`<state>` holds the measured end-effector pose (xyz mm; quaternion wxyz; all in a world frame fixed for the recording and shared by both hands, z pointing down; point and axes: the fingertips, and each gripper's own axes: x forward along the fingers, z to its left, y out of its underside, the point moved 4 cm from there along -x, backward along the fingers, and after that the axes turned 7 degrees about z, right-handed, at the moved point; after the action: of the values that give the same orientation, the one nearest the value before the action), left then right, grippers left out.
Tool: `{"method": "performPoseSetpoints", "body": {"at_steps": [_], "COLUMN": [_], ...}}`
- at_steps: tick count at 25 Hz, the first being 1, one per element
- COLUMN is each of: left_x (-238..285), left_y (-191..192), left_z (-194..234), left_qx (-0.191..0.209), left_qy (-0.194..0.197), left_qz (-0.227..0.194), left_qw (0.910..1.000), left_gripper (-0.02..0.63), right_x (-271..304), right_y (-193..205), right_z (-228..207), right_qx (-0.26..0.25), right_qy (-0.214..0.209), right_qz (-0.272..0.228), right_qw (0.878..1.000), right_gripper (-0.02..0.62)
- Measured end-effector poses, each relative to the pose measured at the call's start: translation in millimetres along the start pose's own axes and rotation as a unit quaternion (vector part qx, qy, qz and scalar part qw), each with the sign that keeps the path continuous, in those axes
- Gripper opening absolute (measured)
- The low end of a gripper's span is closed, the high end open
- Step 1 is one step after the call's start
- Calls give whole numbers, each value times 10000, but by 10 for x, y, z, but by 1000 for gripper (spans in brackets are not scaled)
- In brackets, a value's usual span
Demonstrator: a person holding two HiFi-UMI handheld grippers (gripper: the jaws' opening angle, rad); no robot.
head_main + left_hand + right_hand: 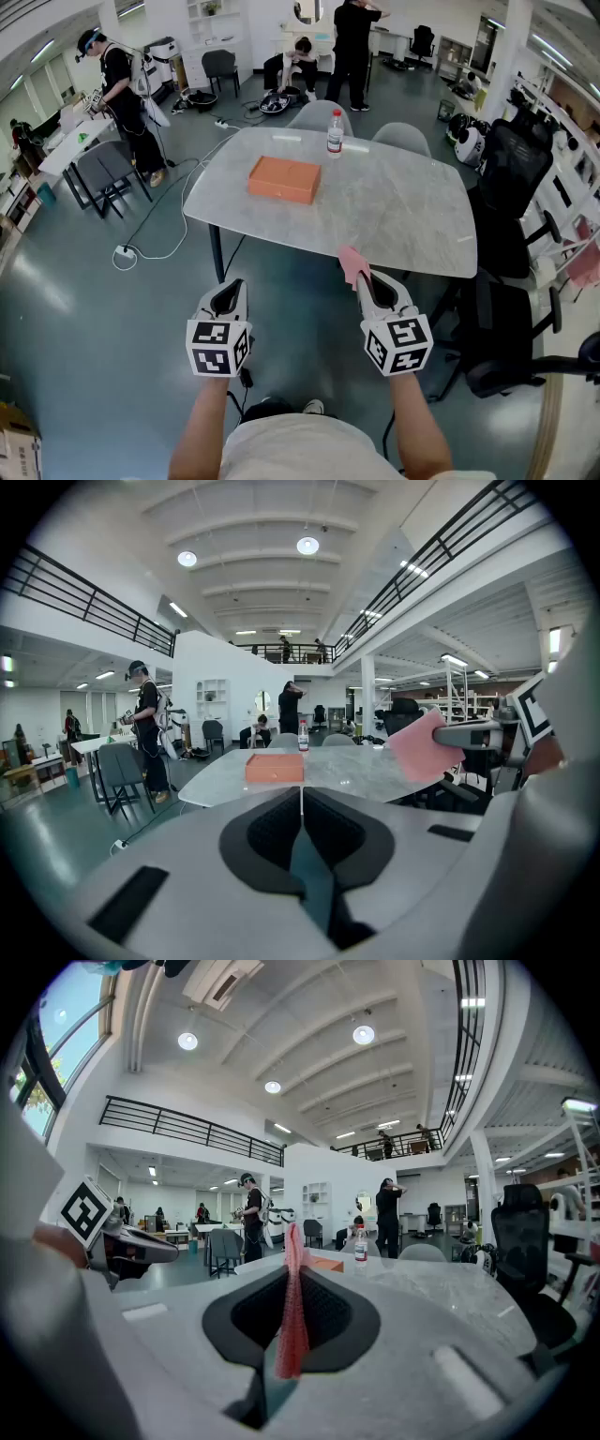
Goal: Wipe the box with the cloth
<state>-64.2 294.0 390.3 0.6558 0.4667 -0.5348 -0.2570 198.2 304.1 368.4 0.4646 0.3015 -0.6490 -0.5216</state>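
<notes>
An orange flat box (pixel 284 179) lies on the grey marble table (pixel 394 206), left of its middle; it also shows in the left gripper view (pixel 275 767). My right gripper (pixel 365 277) is shut on a pink cloth (pixel 352 262), held over the table's near edge; the cloth (pixel 292 1302) stands pinched upright between the jaws. My left gripper (pixel 228 292) hangs over the floor in front of the table, its jaws (pixel 301 803) shut with nothing between them. The cloth (pixel 424 745) appears at the right of the left gripper view.
A plastic water bottle (pixel 335 132) stands at the table's far edge. Grey chairs (pixel 320 115) sit behind it; black office chairs (pixel 511 328) crowd the right side. Cables (pixel 159 225) trail on the floor at left. People (pixel 352 52) stand farther back.
</notes>
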Motion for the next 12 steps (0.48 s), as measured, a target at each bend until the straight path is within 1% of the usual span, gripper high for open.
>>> {"method": "performPoseSetpoints", "body": {"at_steps": [7, 12], "left_x": [161, 386], "left_y": [-35, -92], "left_z": [-64, -40], "left_qx": [9, 47], "left_qy": [88, 165], "left_qz": [49, 129], "left_qw": [9999, 9998], "left_gripper": [15, 15], "right_x": [143, 350], "right_y": [31, 33], "right_z": [-93, -190], "right_qx": [50, 49], "right_qy": [-53, -58], "right_qz": [83, 206], "right_qw": [9999, 9998], "right_gripper": [18, 18]}}
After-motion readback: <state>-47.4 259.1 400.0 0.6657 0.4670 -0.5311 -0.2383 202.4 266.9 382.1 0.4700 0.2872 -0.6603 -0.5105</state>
